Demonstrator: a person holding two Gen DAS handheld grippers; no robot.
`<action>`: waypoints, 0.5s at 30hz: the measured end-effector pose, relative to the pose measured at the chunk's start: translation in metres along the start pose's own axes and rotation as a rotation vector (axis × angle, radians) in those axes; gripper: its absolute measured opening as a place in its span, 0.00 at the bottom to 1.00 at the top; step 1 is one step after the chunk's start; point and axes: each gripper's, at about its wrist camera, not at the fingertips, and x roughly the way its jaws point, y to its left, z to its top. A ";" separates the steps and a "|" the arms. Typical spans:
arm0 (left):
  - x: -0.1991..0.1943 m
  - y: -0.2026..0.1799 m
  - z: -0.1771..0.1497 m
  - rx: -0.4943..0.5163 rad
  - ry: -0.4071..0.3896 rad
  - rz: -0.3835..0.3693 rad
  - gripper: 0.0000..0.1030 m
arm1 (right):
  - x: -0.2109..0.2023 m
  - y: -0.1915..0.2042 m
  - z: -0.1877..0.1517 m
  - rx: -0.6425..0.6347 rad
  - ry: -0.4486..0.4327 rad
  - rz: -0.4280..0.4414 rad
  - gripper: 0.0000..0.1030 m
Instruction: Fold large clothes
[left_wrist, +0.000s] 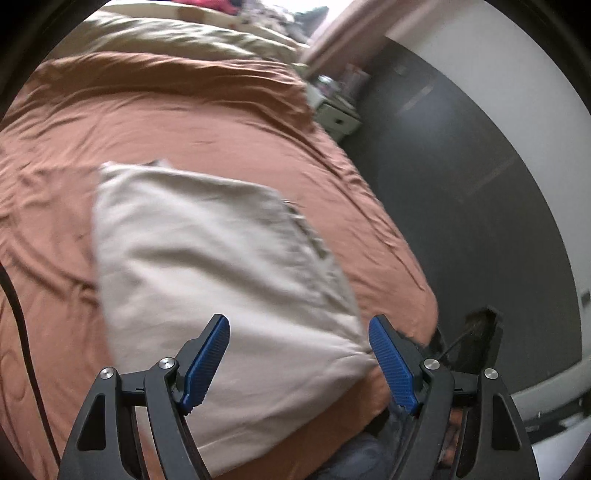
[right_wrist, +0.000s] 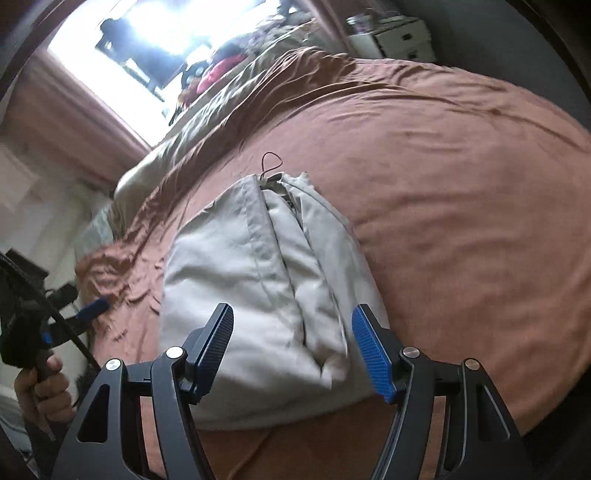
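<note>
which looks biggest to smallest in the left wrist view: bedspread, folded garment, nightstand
1. bedspread, fills most of the view
2. folded garment, lying on it
3. nightstand, smallest, though it is far from the camera, so its true size is unsure

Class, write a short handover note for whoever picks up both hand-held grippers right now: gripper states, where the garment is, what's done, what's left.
Left hand-held gripper: open, empty, hovering over the near end of the garment.
Right hand-held gripper: open, empty, above the same bundle.
Beige garment: folded into a compact rectangle, lying on the rust-brown bedspread near the bed's close edge; a small loop of cord shows at its far end.
Done: the folds appear complete and released.
Left: perhaps tidy the layered edges.
</note>
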 end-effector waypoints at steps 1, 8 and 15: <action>-0.006 0.009 -0.002 -0.014 -0.010 0.013 0.77 | 0.006 0.001 0.008 -0.017 0.013 -0.002 0.63; -0.022 0.073 -0.023 -0.151 -0.063 0.102 0.77 | 0.054 0.008 0.055 -0.100 0.119 0.007 0.63; -0.015 0.116 -0.048 -0.260 -0.073 0.140 0.77 | 0.099 0.016 0.084 -0.144 0.212 -0.003 0.63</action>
